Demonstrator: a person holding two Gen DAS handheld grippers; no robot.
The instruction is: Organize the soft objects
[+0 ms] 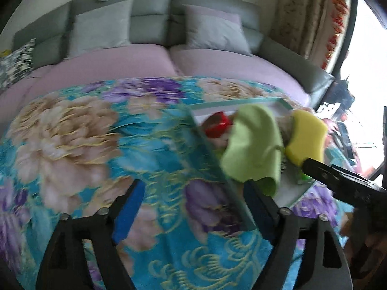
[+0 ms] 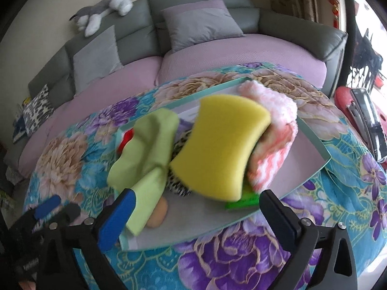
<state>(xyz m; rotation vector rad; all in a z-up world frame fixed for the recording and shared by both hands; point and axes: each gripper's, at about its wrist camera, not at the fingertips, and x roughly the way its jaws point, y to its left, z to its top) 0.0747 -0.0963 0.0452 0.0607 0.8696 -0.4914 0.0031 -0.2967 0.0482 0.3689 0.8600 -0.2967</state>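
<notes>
Floral blanket (image 2: pixel 241 253) carried the tray (image 2: pixel 312 145), piled with yellow sponge (image 2: pixel 217 149) and green cloth (image 2: pixel 147 145); left gripper (image 1: pixel 193 207) and right gripper (image 2: pixel 198 220) both spread, empty.

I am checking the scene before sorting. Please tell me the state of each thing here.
left hand-held gripper: open, empty
right hand-held gripper: open, empty
yellow sponge: tilted on the pile
green cloth: crumpled, draped over the tray edge
pink towel: folded, in tray
tray: full
</notes>
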